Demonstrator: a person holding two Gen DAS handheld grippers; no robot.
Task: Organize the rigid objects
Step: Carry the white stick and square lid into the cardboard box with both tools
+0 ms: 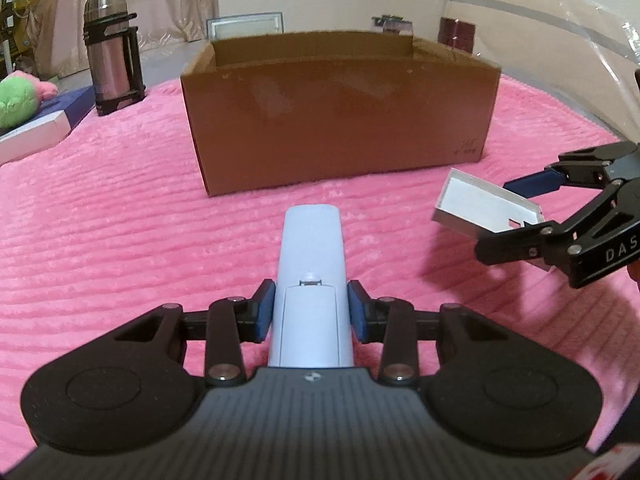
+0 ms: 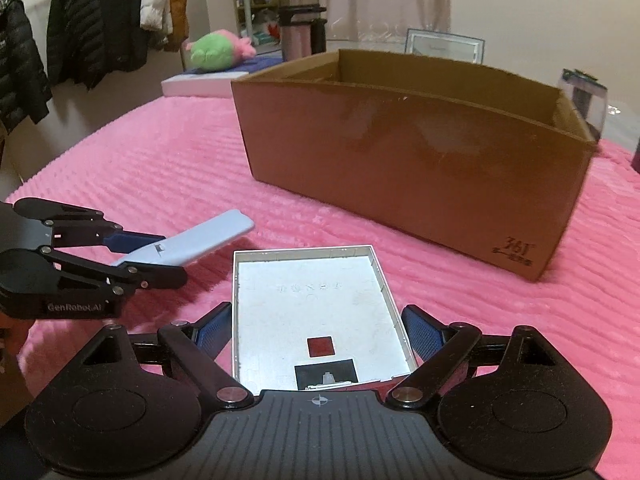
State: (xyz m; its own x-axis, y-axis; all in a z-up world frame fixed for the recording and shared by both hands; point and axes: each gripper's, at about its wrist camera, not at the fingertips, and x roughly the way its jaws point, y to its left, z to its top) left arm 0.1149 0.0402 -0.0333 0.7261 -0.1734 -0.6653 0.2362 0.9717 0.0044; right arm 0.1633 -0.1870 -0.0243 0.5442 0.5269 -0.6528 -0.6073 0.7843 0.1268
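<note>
My left tool (image 1: 311, 312) is drawn in narrow, its blue pads (image 1: 265, 310) pressed against both long sides of a pale blue remote (image 1: 312, 248). The remote lies back side up, its battery cover toward me, and its far end sticks out past the pads toward the box, clear of the pink blanket (image 1: 120, 220) beneath it. In the right wrist view the same remote (image 2: 208, 240) shows lifted and tilted, far end higher, pinched in that left tool (image 2: 160, 252).

My right tool (image 2: 316, 330) stands wide, yet it is not empty: its blue pads (image 2: 424, 332) sit against the two side walls of a shallow white tray (image 2: 312, 304), an open rectangular shell with a low rim, a small square cut-out and a dark slot near my end. From the left wrist view the tray (image 1: 480, 208) hangs tipped in the air off to the right, gripped by my right tool (image 1: 532, 208), with its shadow on the blanket below.

Beyond both tools, on the blanket, stands an open brown cardboard box (image 1: 340, 120), its near wall facing me, a small printed mark at its lower right corner. I cannot see its floor.

Farther back on the left are a steel flask with black straps (image 1: 112, 52) and a green and pink plush toy (image 1: 20, 100); behind the box leans a framed picture (image 1: 246, 26).
</note>
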